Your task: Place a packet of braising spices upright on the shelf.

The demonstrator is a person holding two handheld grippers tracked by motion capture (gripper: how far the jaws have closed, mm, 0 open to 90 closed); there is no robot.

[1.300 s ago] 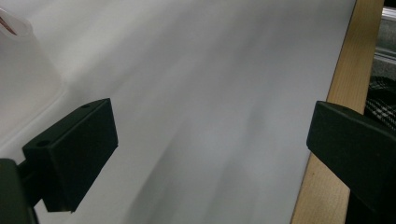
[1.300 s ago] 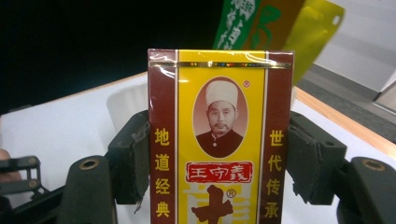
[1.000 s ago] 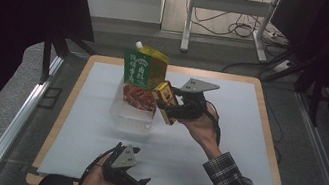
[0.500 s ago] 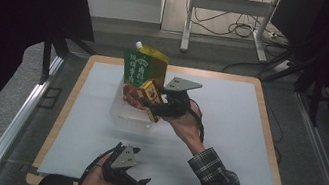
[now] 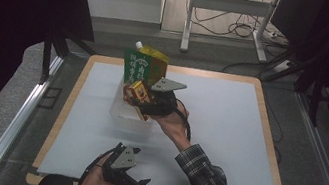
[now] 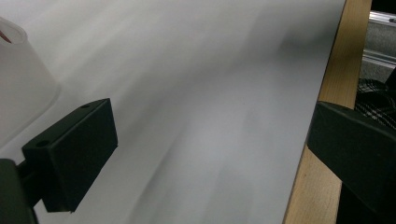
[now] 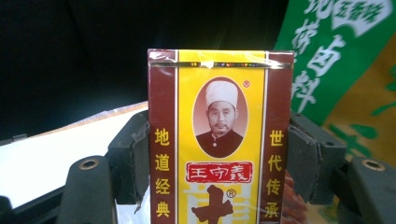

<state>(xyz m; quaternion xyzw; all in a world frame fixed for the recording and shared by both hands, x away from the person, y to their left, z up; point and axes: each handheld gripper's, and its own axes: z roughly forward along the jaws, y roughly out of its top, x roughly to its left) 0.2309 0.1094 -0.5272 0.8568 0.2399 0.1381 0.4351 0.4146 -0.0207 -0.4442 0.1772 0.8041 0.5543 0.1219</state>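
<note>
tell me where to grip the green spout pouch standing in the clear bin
Grip the green pouch by its flat upper body just below the white spout, jaws on its two broad faces, coming from above. It stands upright in the clear bin, whose walls probably block a low approach.

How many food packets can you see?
2: a yellow box held in the right gripper above the clear tub, and a green pouch standing in it. More may be hidden inside.
</note>
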